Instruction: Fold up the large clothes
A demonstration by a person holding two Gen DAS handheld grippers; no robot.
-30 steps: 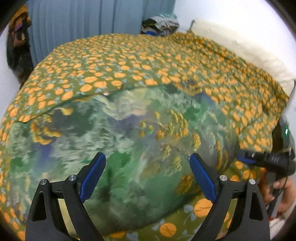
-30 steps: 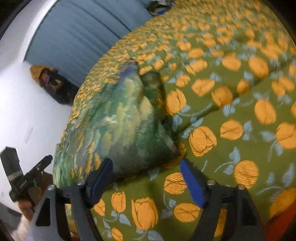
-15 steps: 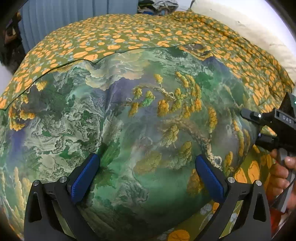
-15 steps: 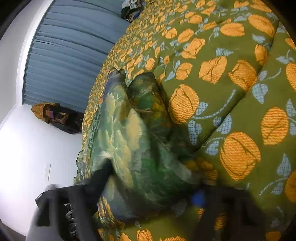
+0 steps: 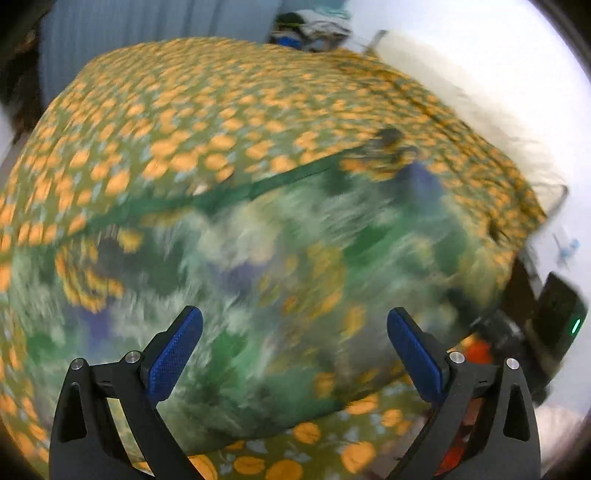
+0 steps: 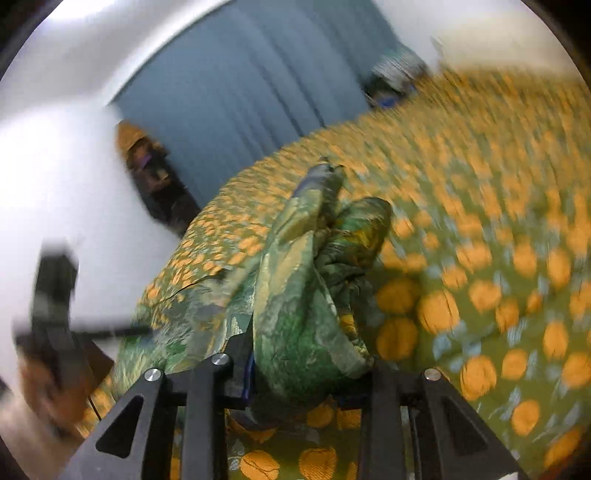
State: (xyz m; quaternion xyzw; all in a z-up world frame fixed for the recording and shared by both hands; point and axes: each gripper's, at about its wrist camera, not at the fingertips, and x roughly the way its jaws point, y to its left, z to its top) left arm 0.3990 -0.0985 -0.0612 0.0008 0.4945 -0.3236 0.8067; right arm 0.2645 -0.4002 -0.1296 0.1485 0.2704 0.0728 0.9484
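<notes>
A large green garment [image 5: 277, 266] with a landscape print lies spread on the bed, blurred by motion in the left wrist view. My left gripper [image 5: 295, 350] is open and empty, hovering above the garment's near part. My right gripper [image 6: 295, 373] is shut on a bunched edge of the garment [image 6: 306, 288], and the cloth rises in folds from between the jaws. The right gripper also shows at the right edge of the left wrist view [image 5: 517, 332]. The left gripper appears blurred at the left of the right wrist view [image 6: 51, 302].
The bed carries an olive cover with orange tulips [image 5: 221, 122], also in the right wrist view [image 6: 480, 258]. A blue curtain [image 6: 251, 96] hangs behind. A pile of clothes [image 5: 310, 29] sits at the far end. A dark bag [image 6: 155, 177] hangs on the white wall.
My right gripper closed on the garment's edge and lifted it into a bunch. My left gripper pulled back and up from the cloth, still open.
</notes>
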